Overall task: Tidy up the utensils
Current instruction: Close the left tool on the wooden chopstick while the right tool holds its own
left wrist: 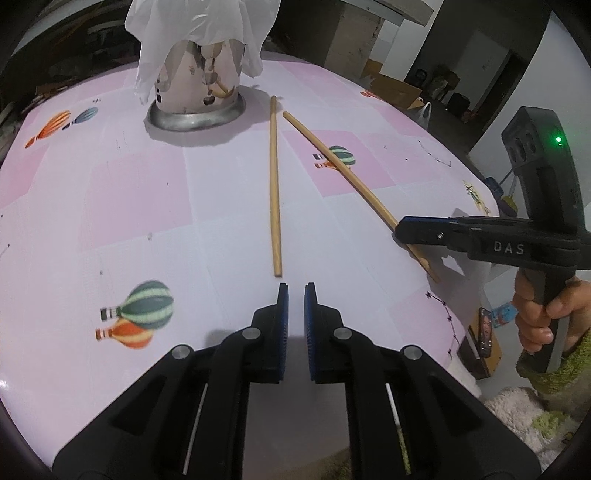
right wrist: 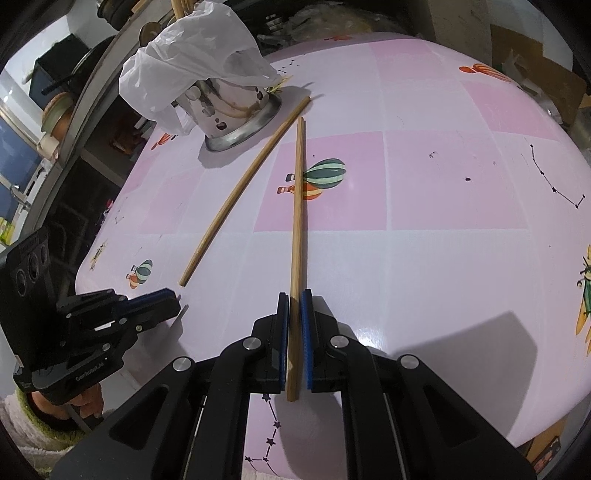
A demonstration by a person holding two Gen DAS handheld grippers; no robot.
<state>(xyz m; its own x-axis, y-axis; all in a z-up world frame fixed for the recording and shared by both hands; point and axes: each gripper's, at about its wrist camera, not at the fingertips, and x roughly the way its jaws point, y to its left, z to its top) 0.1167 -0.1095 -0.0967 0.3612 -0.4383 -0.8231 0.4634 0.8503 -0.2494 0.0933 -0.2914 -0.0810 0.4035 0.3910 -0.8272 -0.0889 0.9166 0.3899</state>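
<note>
**Wooden chopsticks: one gripped, one loose on the desk**

Pale wood, two long thin chopsticks on a pink balloon-print desk [left wrist: 147, 206]. Both point toward a perforated steel utensil holder [left wrist: 201, 92] with a white plastic bag [left wrist: 199, 26] draped over its top.

Right gripper [right wrist: 294, 295]: jaws closed on the right chopstick [right wrist: 297, 206] near its thick end, a short butt sticking out behind the pads. The far tip rests on the desk or just above it; cannot tell which.

Left gripper [left wrist: 296, 286]: jaws nearly together, nothing between them, tips just short of the near end of the left chopstick [left wrist: 273, 184], which lies flat and free.

Handling, as I judge it:
- Very light, stiff, smooth. Weight is no problem; rolling and slipping are.
- A hold near one end leaves a long lever. The stick may pivot between the pads when lifted. A hold closer to the middle would steady it.
- The loose stick lies flush with the desk, so the pads must straddle it and close squarely, or it rolls away.
- The bag may snag a tip at the holder's mouth.
</note>
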